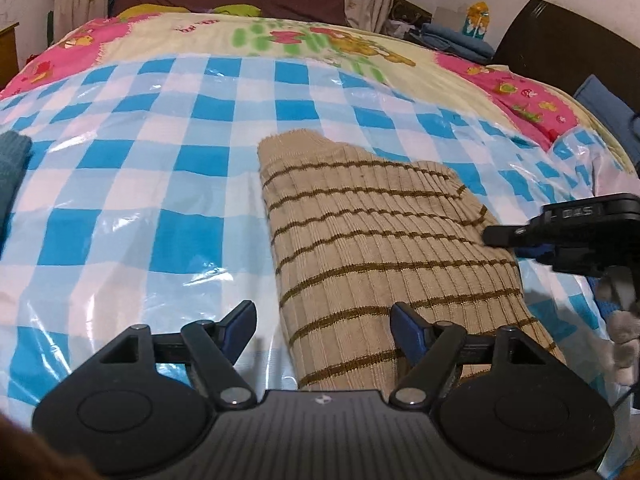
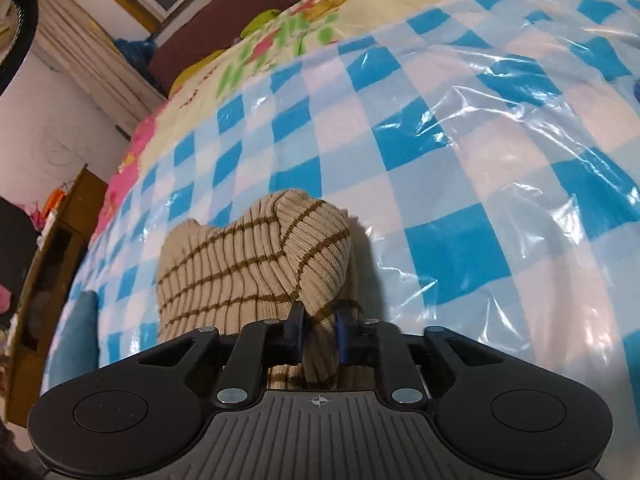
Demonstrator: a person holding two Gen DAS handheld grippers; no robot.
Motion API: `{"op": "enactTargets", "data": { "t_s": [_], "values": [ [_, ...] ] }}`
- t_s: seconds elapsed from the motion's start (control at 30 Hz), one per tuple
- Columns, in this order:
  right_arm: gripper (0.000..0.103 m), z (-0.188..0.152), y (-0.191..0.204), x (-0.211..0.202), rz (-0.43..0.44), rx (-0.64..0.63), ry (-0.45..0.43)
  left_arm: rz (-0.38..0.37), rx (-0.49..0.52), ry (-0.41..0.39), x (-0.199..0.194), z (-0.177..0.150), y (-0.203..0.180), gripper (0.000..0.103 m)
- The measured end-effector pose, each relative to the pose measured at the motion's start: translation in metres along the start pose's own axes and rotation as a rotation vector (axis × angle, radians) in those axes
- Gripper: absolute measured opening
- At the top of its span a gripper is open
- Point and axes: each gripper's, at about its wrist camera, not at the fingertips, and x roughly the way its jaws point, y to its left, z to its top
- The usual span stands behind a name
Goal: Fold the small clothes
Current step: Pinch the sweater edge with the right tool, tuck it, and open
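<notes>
Left wrist view: the left gripper (image 1: 323,322) fills the bottom of the frame, its blue-padded fingers (image 1: 408,326) set wide apart with nothing pressed between them. The right pad overlaps the near end of the beige ribbed garment (image 1: 384,248); whether it touches the knit cannot be told. The garment, crossed by thin brown stripes, lies lengthwise from the bottom centre toward the middle of the frame on a blue-and-white checked plastic sheet (image 1: 140,184). Only this view shows the garment's full spread, its far hem near mid-frame, and the right gripper (image 1: 496,236) entering from the right edge at the garment's right side. A dark teal cloth (image 1: 12,168) is cut off at the left edge. Folded blue items and a yellow-topped packet at upper right are too small to identify.

Right wrist view: the right gripper (image 2: 320,332) is clamped on a bunched fold of the same garment (image 2: 248,264), the knit pinched between its two blue pads (image 2: 341,334) at bottom centre. Only here is the grip itself visible; the raised fold curls over the flat portion and hides what lies beneath. The cartoon-print bedcover (image 2: 280,28) runs along the upper left, and wooden furniture (image 2: 52,264) is cut off at the left edge.
</notes>
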Motion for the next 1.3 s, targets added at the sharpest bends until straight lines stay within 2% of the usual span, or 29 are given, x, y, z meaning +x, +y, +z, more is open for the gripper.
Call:
{"op": "enactTargets", "data": {
  "t_s": [0.07,0.13,0.2,0.27,0.37,0.43,0.47,0.5,0.57,0.67,0.83,0.9,1.1,1.2,1.3],
  "values": [
    [0.020,-0.002,0.007,-0.018,0.010,-0.031,-0.023,0.003,0.004,-0.007,-0.008,-0.001,-0.001,0.078],
    [0.025,-0.011,0.013,-0.037,0.043,-0.071,-0.017,-0.002,0.014,-0.013,-0.018,-0.007,-0.001,0.078],
    [0.038,-0.030,0.019,-0.058,0.063,-0.121,0.002,-0.007,0.027,-0.012,-0.027,-0.017,-0.002,0.078],
    [0.044,-0.052,0.021,-0.072,0.076,-0.163,0.042,-0.012,0.030,0.000,-0.032,-0.027,-0.001,0.078],
    [0.044,-0.078,0.019,-0.076,0.064,-0.192,0.095,-0.016,0.043,0.017,-0.036,-0.042,-0.003,0.078],
    [0.042,-0.089,0.017,-0.071,0.032,-0.217,0.113,-0.008,0.060,0.029,-0.037,-0.051,-0.005,0.078],
    [0.023,-0.093,0.013,-0.068,0.020,-0.213,0.131,0.014,0.075,0.040,-0.036,-0.055,-0.006,0.078],
    [0.010,-0.094,0.009,-0.063,0.014,-0.200,0.147,0.040,0.090,0.047,-0.034,-0.058,-0.006,0.078],
    [0.008,-0.094,-0.001,-0.058,-0.010,-0.177,0.144,0.077,0.104,0.059,-0.028,-0.061,-0.004,0.079],
    [0.008,-0.091,-0.013,-0.057,-0.026,-0.127,0.135,0.082,0.064,0.095,-0.019,-0.060,0.005,0.079],
    [0.011,-0.098,-0.009,-0.056,-0.043,-0.149,0.152,0.073,0.067,0.085,-0.028,-0.061,0.002,0.078],
    [0.017,-0.097,0.000,-0.063,-0.048,-0.184,0.129,0.063,0.065,0.069,-0.036,-0.058,0.001,0.078],
    [0.017,-0.082,0.028,-0.092,-0.057,-0.285,0.030,0.035,0.048,-0.021,-0.055,-0.030,-0.001,0.078],
    [0.018,-0.068,0.042,-0.090,-0.064,-0.326,-0.026,0.057,0.075,-0.046,-0.042,-0.009,-0.008,0.078],
    [0.019,-0.054,0.053,-0.072,-0.062,-0.341,-0.048,0.092,0.076,-0.017,-0.020,0.002,-0.009,0.078]
  ]
}}
